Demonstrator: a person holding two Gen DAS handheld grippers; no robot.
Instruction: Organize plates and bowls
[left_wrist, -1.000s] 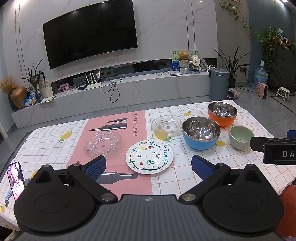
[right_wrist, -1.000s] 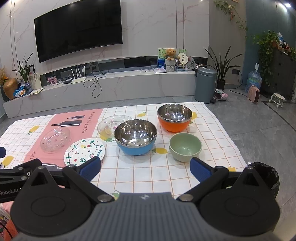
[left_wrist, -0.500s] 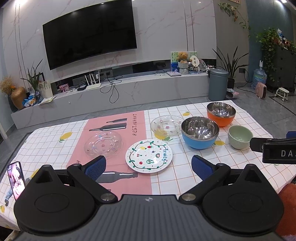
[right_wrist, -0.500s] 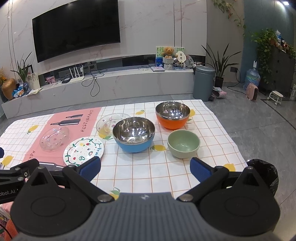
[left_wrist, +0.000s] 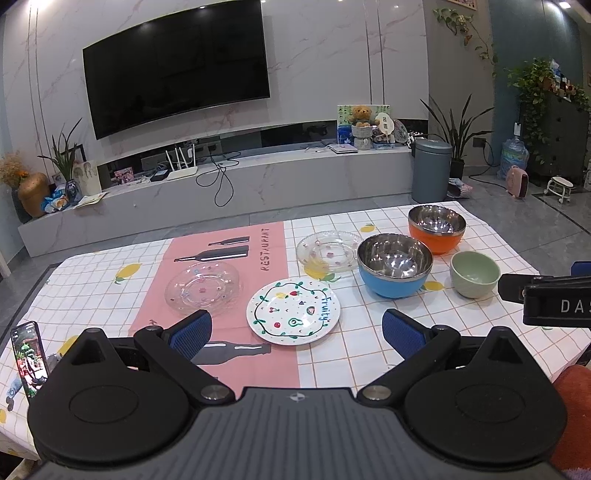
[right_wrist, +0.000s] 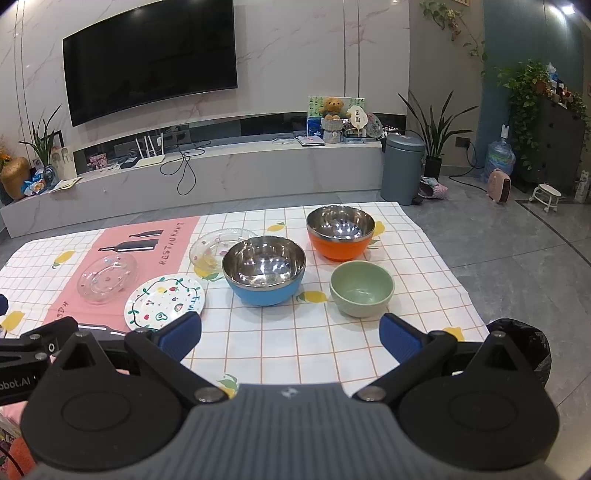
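On the checked tablecloth (left_wrist: 369, 354) lie a white painted plate (left_wrist: 293, 312) (right_wrist: 164, 302), a clear glass plate (left_wrist: 203, 288) (right_wrist: 107, 278) on the pink runner and a second clear plate (left_wrist: 328, 251) (right_wrist: 218, 245) farther back. To their right stand a blue steel bowl (left_wrist: 394, 265) (right_wrist: 264, 270), an orange steel bowl (left_wrist: 436, 228) (right_wrist: 340, 232) and a small green bowl (left_wrist: 474, 274) (right_wrist: 362, 288). My left gripper (left_wrist: 295, 334) is open and empty above the near edge, in front of the painted plate. My right gripper (right_wrist: 290, 336) is open and empty, in front of the blue and green bowls.
A phone (left_wrist: 29, 358) lies at the table's near left corner. The right gripper's body (left_wrist: 550, 299) juts in at the right of the left wrist view. A black bin bag (right_wrist: 532, 347) sits off the table's right edge. Beyond the table are a TV console and a grey bin (right_wrist: 402, 168).
Both grippers have drawn back and risen slightly, so the dishes look a little smaller and farther. Nothing on the table has moved.
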